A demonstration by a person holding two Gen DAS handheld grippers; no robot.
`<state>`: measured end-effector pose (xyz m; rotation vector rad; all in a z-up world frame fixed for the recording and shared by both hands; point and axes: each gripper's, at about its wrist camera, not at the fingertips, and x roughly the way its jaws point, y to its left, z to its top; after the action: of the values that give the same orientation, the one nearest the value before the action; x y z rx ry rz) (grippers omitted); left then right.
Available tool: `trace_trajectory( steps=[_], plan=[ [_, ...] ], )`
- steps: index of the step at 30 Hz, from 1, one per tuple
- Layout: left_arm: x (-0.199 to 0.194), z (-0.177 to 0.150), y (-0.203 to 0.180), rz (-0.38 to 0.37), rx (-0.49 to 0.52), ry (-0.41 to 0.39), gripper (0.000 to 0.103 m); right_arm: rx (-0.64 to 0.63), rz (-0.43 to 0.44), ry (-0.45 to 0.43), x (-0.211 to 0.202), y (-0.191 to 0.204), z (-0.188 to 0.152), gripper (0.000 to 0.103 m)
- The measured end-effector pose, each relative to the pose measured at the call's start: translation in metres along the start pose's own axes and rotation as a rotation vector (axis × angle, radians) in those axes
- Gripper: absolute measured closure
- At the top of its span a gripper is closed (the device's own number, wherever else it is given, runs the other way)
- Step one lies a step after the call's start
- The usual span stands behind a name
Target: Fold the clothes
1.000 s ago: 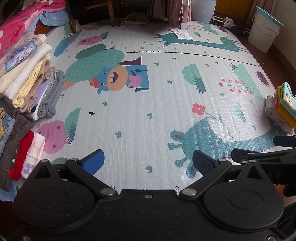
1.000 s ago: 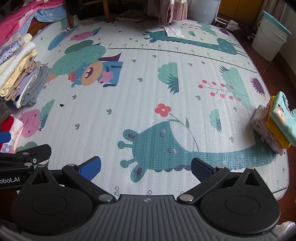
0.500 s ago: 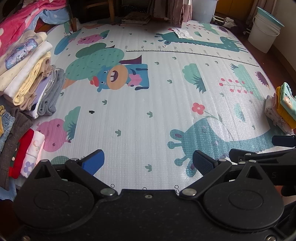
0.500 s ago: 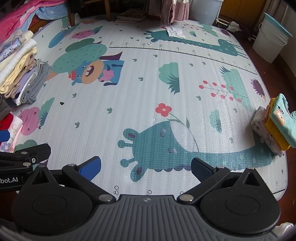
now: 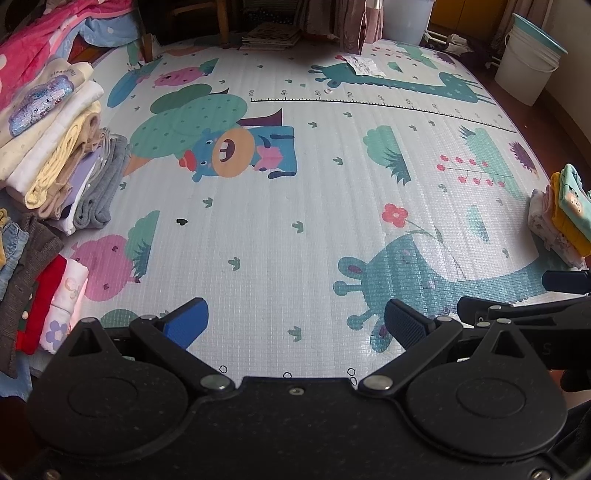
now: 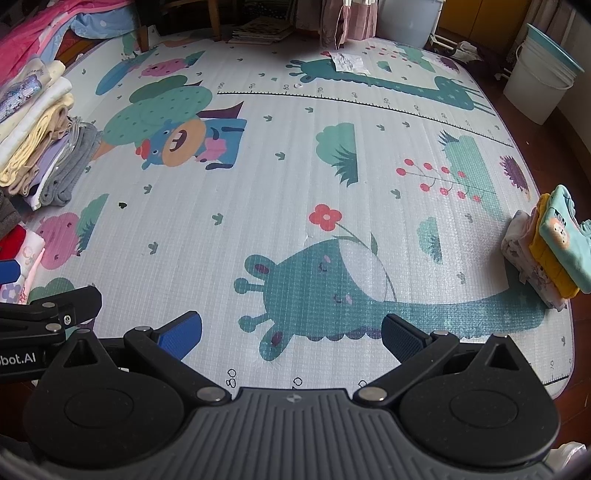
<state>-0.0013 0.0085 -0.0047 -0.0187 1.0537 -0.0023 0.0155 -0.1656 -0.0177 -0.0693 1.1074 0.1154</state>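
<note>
Left gripper (image 5: 295, 321) hangs low over the play mat (image 5: 295, 206), fingers spread wide, nothing between them; blue pad (image 5: 186, 323) on one finger, dark ribbed pad on the other. Right gripper (image 6: 291, 332) likewise spread wide and holding nothing, just beside the left one: each shows at the inner edge of the other's view. Between and ahead of both sets of fingers the mat lies bare, a broad stretch of printed surface running far forward past the ruler line (image 6: 332, 98) to the mat's far edge. Outboard of the left fingers, along the mat's left edge, a tall pile of folded clothes (image 5: 55, 147) in cream, yellow, lilac and grey; nearer the fingers on the same side, a second lot with a brown knit, a red piece and a white floral piece (image 5: 44, 295), lying partly off the mat edge. Outboard of the right fingers, near the mat's right edge, a small stack of folded garments (image 6: 546, 251), teal on top, mustard under it, pale print at the bottom, resting on the giraffe's neck print. Ahead and well beyond the right fingers, off the mat corner, a white bucket (image 6: 543, 81) on dark floor. At the far edge, ahead of the fingers, a crumpled paper (image 6: 347, 61) on the mat and chair legs (image 5: 221, 22) just past it.
</note>
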Motion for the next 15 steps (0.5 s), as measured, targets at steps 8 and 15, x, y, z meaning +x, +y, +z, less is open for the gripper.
trace_trajectory(
  steps=[8,15],
  plan=[
    [-0.0003,-0.0004,-0.0017,-0.002,-0.004,0.003,0.000,-0.001,-0.001,0.000,0.0005,0.0000,-0.0012,0.000],
    [-0.0006,0.0009,-0.0024,0.005,-0.006,0.008,0.000,0.000,-0.003,0.003,0.0007,0.0001,-0.0007,0.000]
  ],
)
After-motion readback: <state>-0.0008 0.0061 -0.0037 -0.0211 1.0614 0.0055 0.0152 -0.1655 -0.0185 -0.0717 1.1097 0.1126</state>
